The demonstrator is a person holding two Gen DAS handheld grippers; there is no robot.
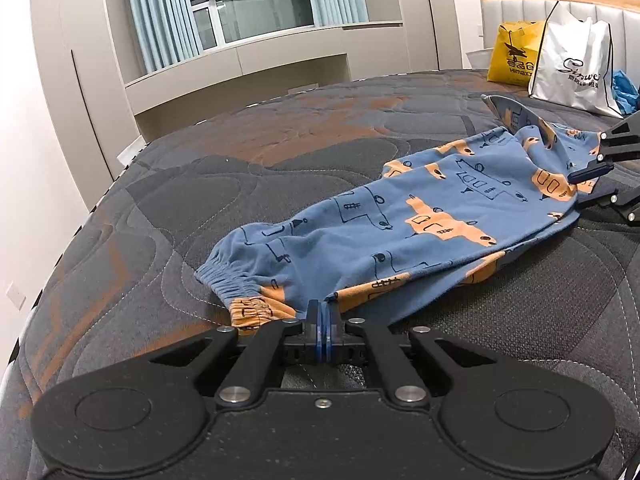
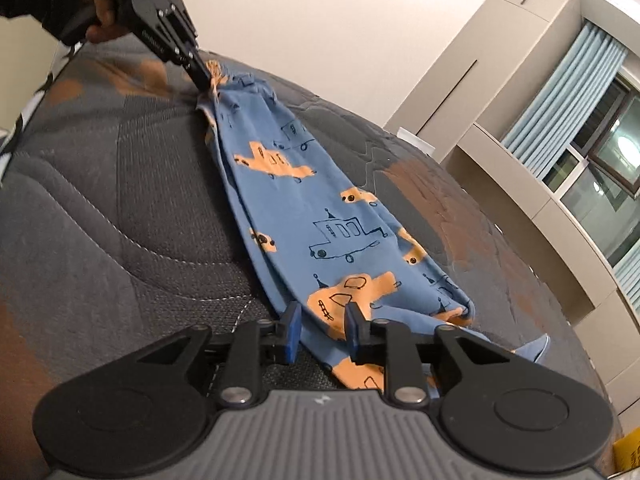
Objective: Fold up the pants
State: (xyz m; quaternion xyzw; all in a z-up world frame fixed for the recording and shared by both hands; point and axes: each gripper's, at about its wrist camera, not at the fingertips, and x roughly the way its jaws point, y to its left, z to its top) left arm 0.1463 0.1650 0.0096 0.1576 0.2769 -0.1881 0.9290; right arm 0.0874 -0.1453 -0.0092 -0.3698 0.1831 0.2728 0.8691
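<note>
Blue pants [image 1: 400,220] printed with orange boats lie stretched out lengthwise on the mattress, legs laid one on the other. My left gripper [image 1: 323,312] is shut on the edge of the fabric near the elastic cuffs [image 1: 224,276]. In the right wrist view the left gripper [image 2: 206,80] pinches that far end of the pants [image 2: 312,200], slightly raised. My right gripper [image 2: 324,312] stands open at the other end, its blue pads [image 2: 294,326] apart with the cloth lying between them. The right gripper [image 1: 588,192] also shows at the right edge of the left wrist view.
The pants rest on a grey and orange quilted mattress [image 1: 280,140]. A yellow bag [image 1: 512,56] and a white bag [image 1: 572,64] stand by the headboard. A person's hand [image 2: 104,12] holds the left gripper. Beige cabinets [image 1: 80,60] and a curtained window line the wall.
</note>
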